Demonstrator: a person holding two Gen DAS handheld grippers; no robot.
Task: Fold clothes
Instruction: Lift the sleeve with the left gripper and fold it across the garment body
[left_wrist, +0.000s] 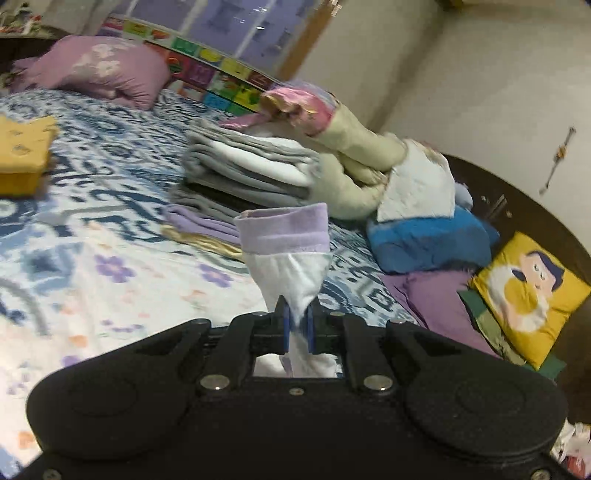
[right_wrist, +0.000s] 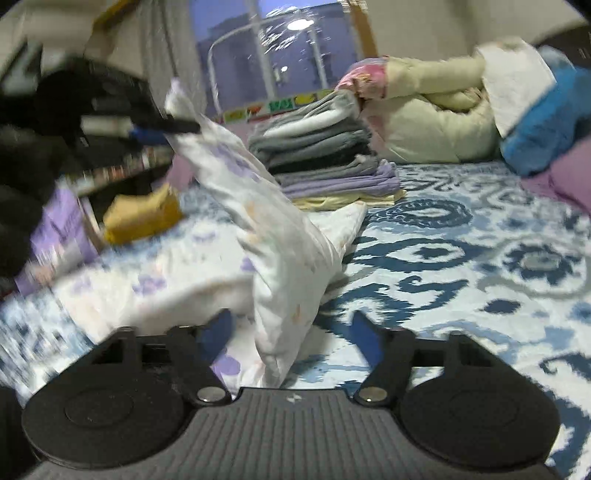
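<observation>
A white garment with pale purple flowers and a lilac cuff (left_wrist: 284, 229) lies on the blue-patterned bed. My left gripper (left_wrist: 298, 325) is shut on it just below the cuff and holds that end up. In the right wrist view the same garment (right_wrist: 266, 236) rises in a ridge from the bed up to the left gripper (right_wrist: 162, 129) at upper left. My right gripper (right_wrist: 291, 332) is open, its blue fingers (right_wrist: 218, 328) on either side of the garment's lower fold, not closed on it.
A stack of folded grey and purple clothes (left_wrist: 243, 166) (right_wrist: 325, 155) sits at the back of the bed. A cream quilt (right_wrist: 424, 122), a blue bundle (left_wrist: 428, 240), a purple pillow (left_wrist: 99, 70) and a folded yellow cloth (left_wrist: 22, 151) (right_wrist: 144, 214) lie around it. A yellow cushion (left_wrist: 528, 295) lies at the right edge.
</observation>
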